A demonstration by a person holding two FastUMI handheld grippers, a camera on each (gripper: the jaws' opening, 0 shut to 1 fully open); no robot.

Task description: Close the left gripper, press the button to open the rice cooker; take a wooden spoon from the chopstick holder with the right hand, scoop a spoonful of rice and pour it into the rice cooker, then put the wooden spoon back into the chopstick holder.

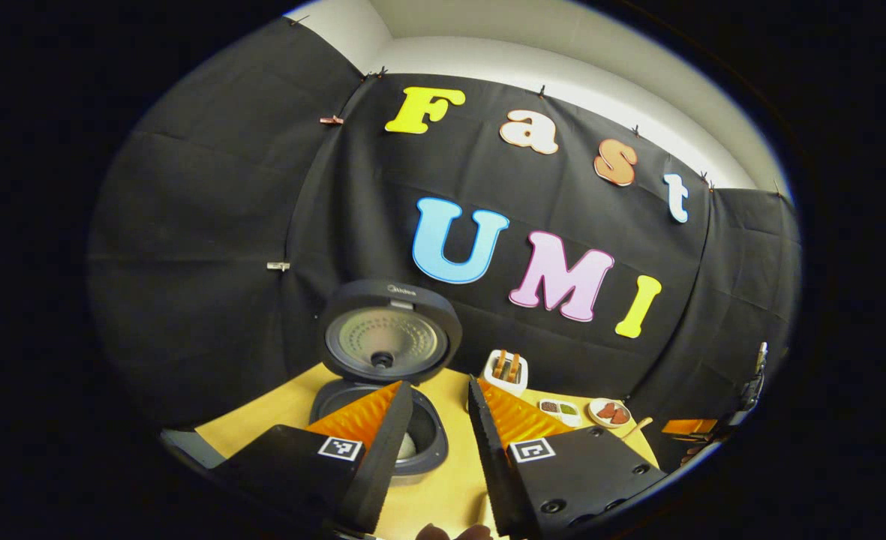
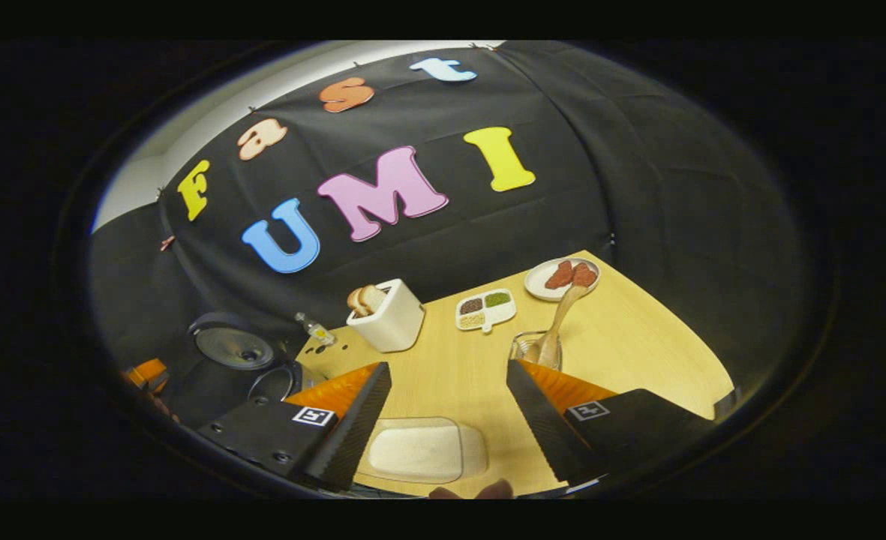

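Observation:
The rice cooker (image 1: 421, 442) stands open on the table, its round lid (image 1: 388, 339) tipped up at the back. My left gripper (image 1: 440, 385) is open just in front of and above the pot, with nothing between its fingers. In the right gripper view the cooker (image 2: 234, 346) sits at the far left. A wooden spoon (image 2: 563, 316) leans in a clear glass holder (image 2: 527, 348). My right gripper (image 2: 449, 367) is open above a white oblong dish of rice (image 2: 421, 450), left of the holder and apart from it.
A white toaster with bread (image 2: 387, 316) stands mid-table. Beside it are a small compartment dish (image 2: 485, 309) and a plate of red pieces (image 2: 563, 276). A small bottle (image 2: 313, 328) stands near the cooker. The yellow table's edge (image 2: 701, 375) runs on the right.

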